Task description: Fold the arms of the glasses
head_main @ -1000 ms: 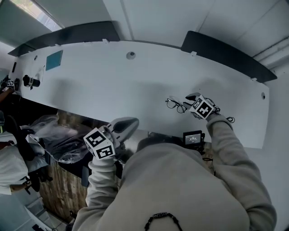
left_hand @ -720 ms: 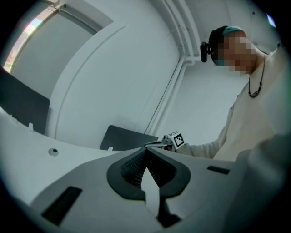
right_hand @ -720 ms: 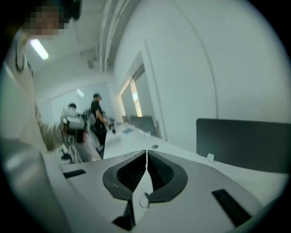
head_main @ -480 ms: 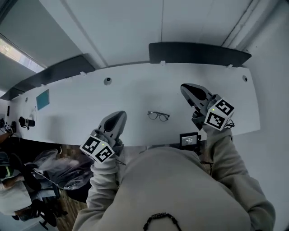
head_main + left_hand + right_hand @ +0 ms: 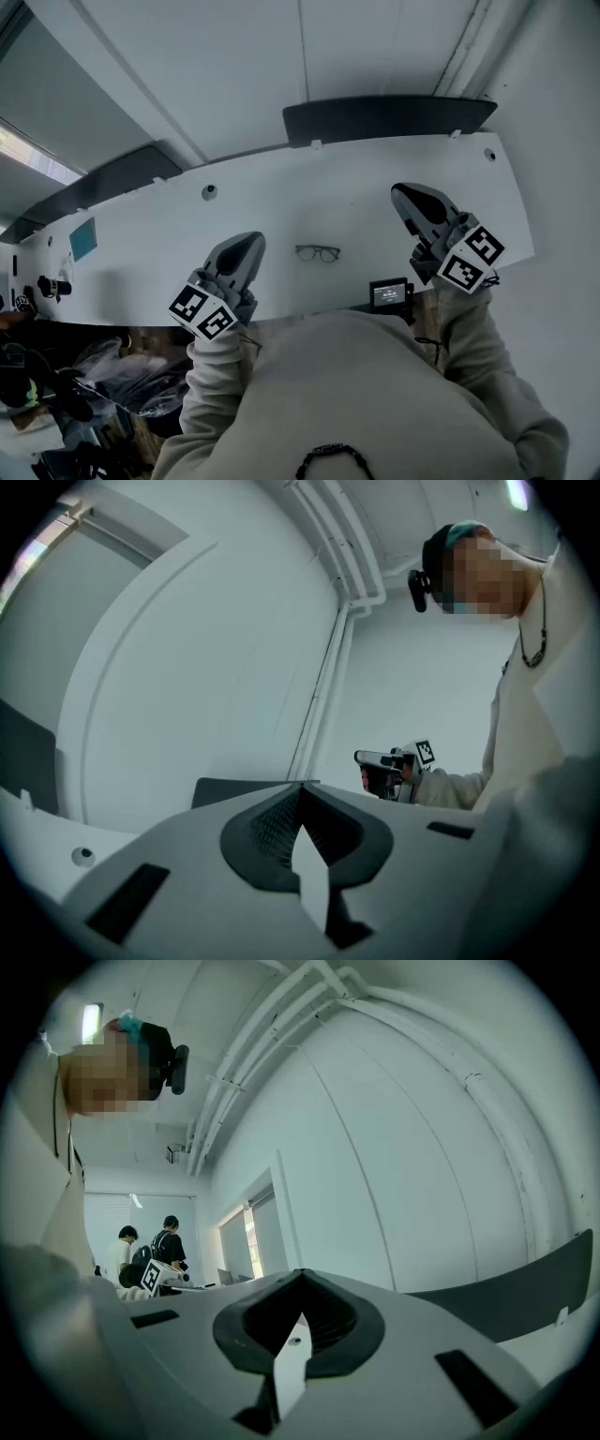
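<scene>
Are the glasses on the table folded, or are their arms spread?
They look folded: the glasses lie on the white table as a narrow shape, no arms sticking out. They are small here, so not certain.

Dark thin-framed glasses [image 5: 318,253] lying on white table [image 5: 281,206] near front edge

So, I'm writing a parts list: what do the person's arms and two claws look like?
The left claw and right claw are smooth grey shells with dark ribbed pads inside. Each carries a white cube of black square markers. Loose pale grey sleeves cover both arms.
</scene>
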### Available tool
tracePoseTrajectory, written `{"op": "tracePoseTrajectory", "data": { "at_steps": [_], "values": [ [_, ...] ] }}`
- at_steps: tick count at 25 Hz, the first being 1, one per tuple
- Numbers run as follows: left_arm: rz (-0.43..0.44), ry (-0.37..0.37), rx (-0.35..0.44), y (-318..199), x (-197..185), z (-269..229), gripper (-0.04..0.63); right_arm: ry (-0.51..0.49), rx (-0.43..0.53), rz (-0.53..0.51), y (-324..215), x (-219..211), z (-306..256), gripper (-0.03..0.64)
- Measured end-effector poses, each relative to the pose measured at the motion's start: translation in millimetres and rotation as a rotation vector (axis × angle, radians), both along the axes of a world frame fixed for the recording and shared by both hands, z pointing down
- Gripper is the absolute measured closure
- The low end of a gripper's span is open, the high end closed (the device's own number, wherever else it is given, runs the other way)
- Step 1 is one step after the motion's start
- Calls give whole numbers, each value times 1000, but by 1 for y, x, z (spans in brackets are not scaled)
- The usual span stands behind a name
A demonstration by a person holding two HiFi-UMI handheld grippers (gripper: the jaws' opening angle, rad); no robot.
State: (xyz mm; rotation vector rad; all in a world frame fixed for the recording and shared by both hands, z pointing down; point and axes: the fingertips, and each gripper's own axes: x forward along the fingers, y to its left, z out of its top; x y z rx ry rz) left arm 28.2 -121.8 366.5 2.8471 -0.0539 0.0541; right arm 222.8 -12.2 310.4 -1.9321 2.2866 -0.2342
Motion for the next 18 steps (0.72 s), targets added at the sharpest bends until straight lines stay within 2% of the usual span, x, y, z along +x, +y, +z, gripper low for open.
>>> {"op": "tracePoseTrajectory", "data": {
  "at_steps": [7, 18],
  "values": [
    [22, 8, -17, 1, 8, 1, 591, -11, -11, -13, -1, -1, 3, 597],
    [9, 9, -23, -14, 4, 4, 591, 34, -33, -55, -22, -11, 4, 597]
  ]
}}
